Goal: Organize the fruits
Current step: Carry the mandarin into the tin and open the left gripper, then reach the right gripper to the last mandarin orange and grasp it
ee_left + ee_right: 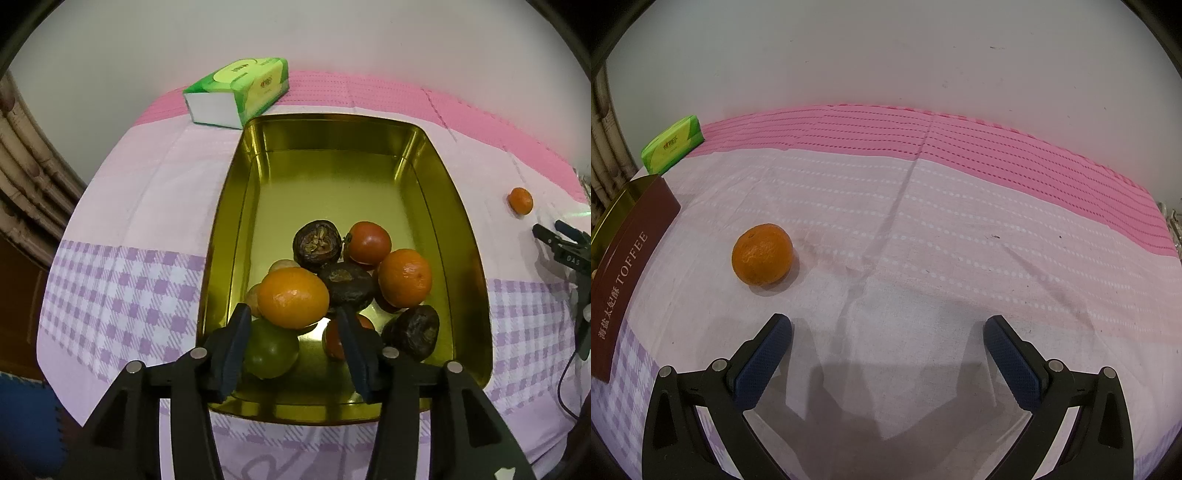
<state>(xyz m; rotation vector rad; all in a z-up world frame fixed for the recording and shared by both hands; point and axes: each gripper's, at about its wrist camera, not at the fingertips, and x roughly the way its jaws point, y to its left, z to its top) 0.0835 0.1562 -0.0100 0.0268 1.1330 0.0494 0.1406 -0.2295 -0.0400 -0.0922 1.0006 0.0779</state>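
Over the near end of the gold tin [236, 206], your left gripper [295, 332] hangs angled down, fingers spread w/ nothing between them; a big orange [293, 297] sits just beyond the tips, long axis running left-right. It rests atop a pile in the tin's near half: green fruit [271, 350], tomato [369, 242], second orange [405, 277], dark wrinkled fruits [317, 245]. Tin's long axis runs away from you toward the wall; far half is bare metal.

Your right gripper [888, 332] is held low over the pink cloth [960, 240], fingers wide apart, holding nothing. A lone mandarin [762, 254] sits on the cloth, ahead-left of the left finger, apart from it, near the tin's TOFFEE-labelled side [626, 273]. Green tissue pack [238, 92] lies just behind the tin's far-left corner.
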